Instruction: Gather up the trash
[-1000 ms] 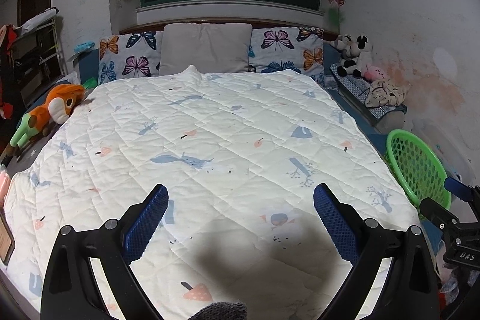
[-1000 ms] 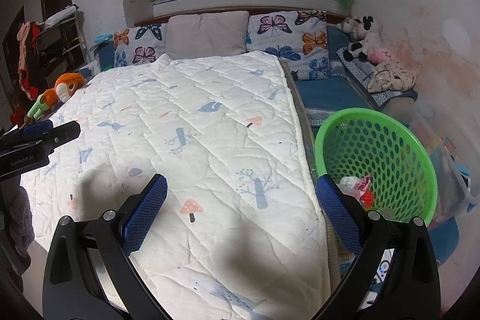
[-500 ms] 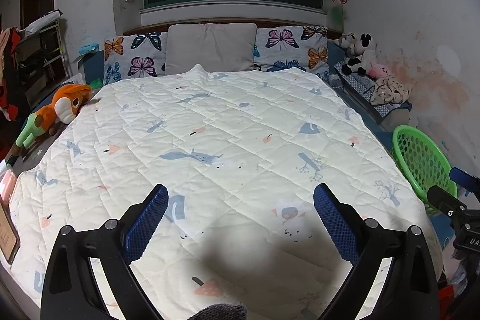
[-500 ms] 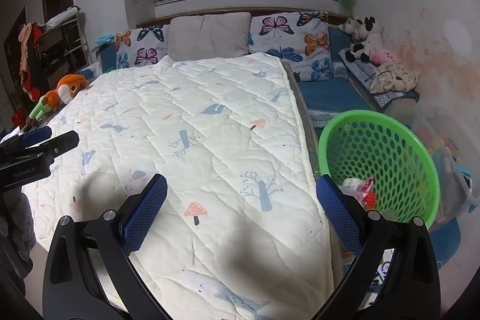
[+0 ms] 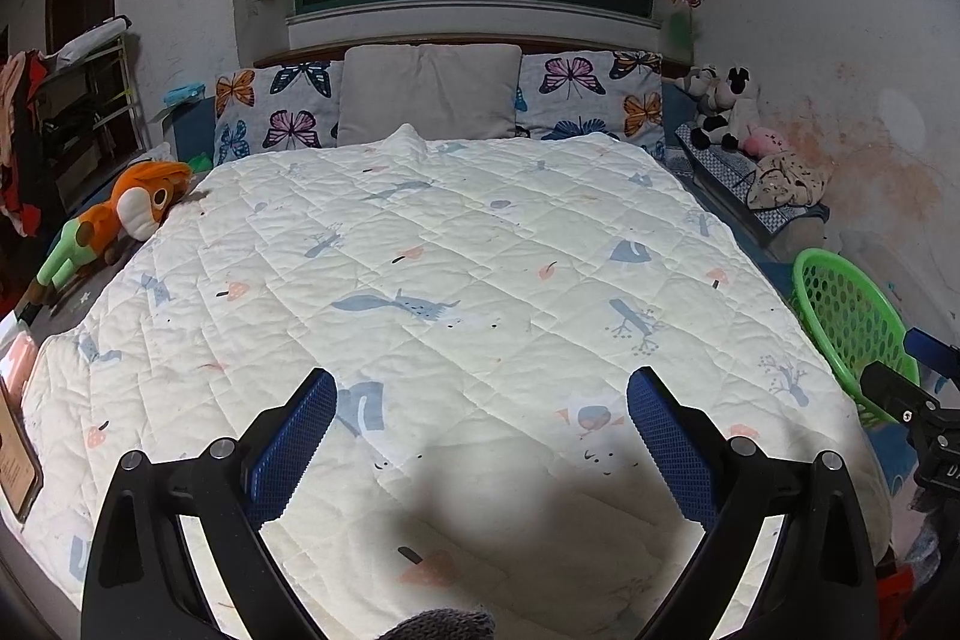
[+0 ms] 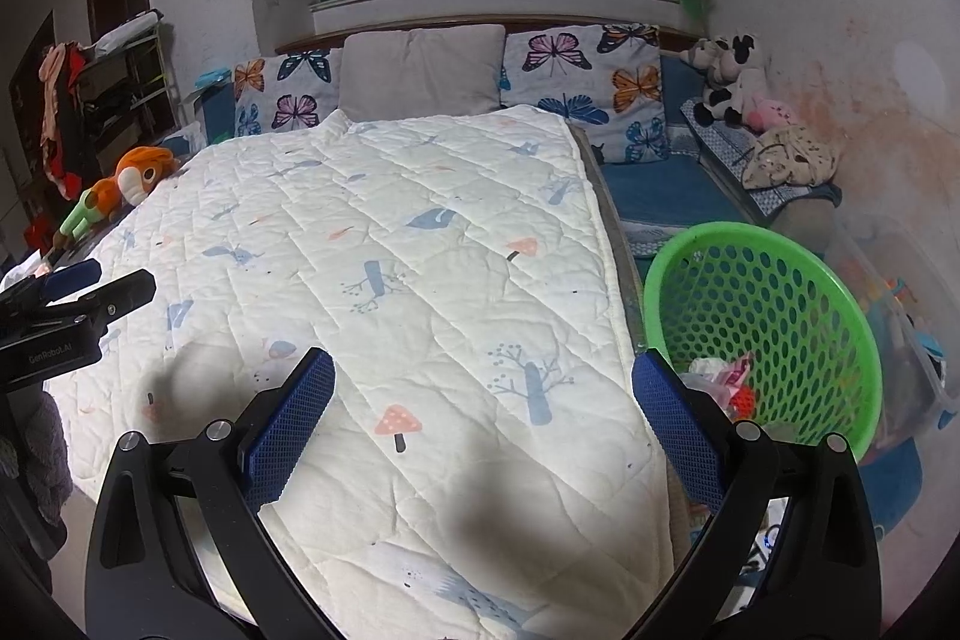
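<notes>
- Right wrist view: a green basket (image 6: 780,268) with a perforated wall stands on the floor just right of the bed, tilted toward the camera. Crumpled trash (image 6: 729,382) lies at its bottom, whitish, pink and red scraps bunched together; how many pieces I cannot tell.
- To the far right of the basket sits a clear plastic bin (image 6: 894,292) with blurred coloured things inside.
- The right gripper (image 6: 483,412) hovers over the near right corner of the white quilt (image 6: 390,250), its blue-padded fingers spread wide and holding nothing.
- Left wrist view: the left gripper (image 5: 482,421) hangs over the near middle of the quilt, fingers likewise spread and empty. The basket shows only as a green rim at the right edge.
- Counted: three pillows at the headboard, two butterfly pillows (image 5: 276,109) flanking one grey pillow (image 5: 429,91).
- One orange plush toy (image 5: 120,214) lies at the quilt's far left edge; a cluster of stuffed animals (image 5: 723,112) sits on the far right ledge.
</notes>
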{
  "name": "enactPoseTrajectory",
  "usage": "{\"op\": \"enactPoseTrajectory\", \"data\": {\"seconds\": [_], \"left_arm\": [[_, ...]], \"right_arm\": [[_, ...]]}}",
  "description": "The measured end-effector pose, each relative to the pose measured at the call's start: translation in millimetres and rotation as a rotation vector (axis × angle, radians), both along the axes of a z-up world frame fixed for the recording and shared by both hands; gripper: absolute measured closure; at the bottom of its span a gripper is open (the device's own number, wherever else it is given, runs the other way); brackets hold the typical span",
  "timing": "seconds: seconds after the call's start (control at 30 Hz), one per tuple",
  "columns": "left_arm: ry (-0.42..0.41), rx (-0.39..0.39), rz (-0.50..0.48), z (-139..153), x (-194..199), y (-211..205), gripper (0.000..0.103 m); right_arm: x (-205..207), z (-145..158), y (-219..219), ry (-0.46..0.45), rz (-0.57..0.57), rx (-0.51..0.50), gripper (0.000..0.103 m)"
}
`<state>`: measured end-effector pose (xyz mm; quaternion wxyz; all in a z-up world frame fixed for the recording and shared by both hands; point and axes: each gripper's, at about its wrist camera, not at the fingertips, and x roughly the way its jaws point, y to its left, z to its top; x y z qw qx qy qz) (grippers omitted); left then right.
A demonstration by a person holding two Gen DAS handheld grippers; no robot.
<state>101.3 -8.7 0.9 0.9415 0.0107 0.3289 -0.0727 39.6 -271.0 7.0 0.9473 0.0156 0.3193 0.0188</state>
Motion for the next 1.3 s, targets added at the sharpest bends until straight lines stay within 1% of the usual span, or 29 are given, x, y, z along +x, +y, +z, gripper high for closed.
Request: {"op": "enactPoseTrajectory", "data": {"seconds": [1.3], "left_arm": [[0.009,0.001,0.009,-4.3,-1.1,5.0,0.009]], "right_arm": [[0.7,-4.7,6.7,0.008,0.013,0.003,0.004]]}}
